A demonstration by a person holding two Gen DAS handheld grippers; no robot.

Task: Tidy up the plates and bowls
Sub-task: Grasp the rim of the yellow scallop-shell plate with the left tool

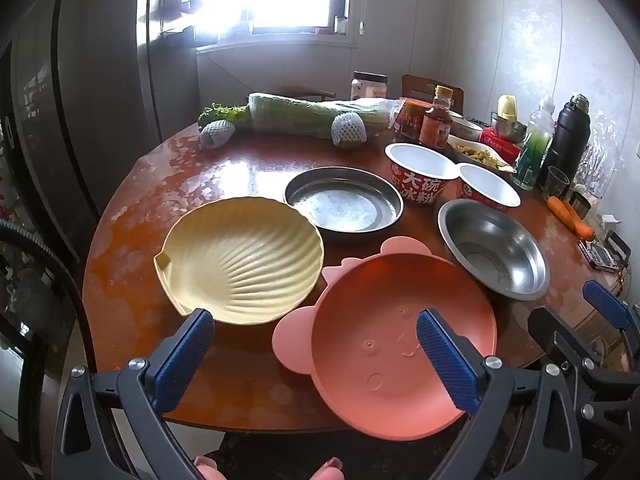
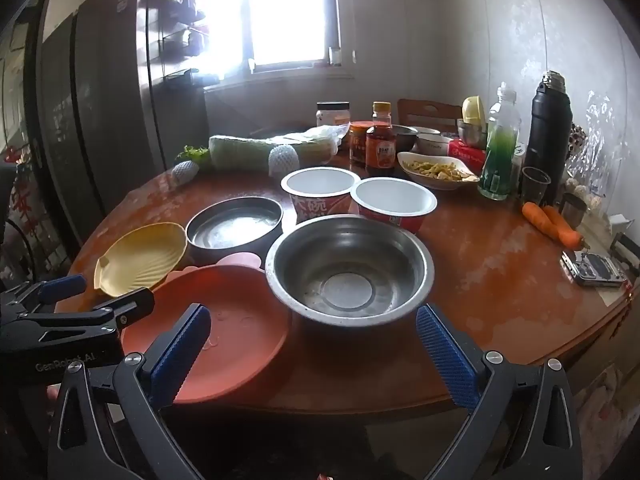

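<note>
A pink bear-shaped plate (image 1: 384, 344) lies at the table's near edge, overhanging it. A yellow shell-shaped plate (image 1: 240, 260) lies to its left. A flat steel pan (image 1: 344, 202) and a steel bowl (image 1: 494, 248) sit behind, with two red paper bowls (image 1: 420, 172) further back. My left gripper (image 1: 316, 344) is open, hovering near the front edge, its right finger over the pink plate. My right gripper (image 2: 312, 340) is open, just in front of the steel bowl (image 2: 348, 264); the pink plate (image 2: 216, 328) lies at its left finger.
A round brown table (image 2: 500, 280) carries wrapped cabbage (image 1: 316, 116), sauce bottles (image 2: 380, 140), a dish of food (image 2: 436, 170), a green bottle (image 2: 500, 148), a black flask (image 2: 548, 132), carrots (image 2: 554, 224) and a small device (image 2: 596, 270). A chair stands behind.
</note>
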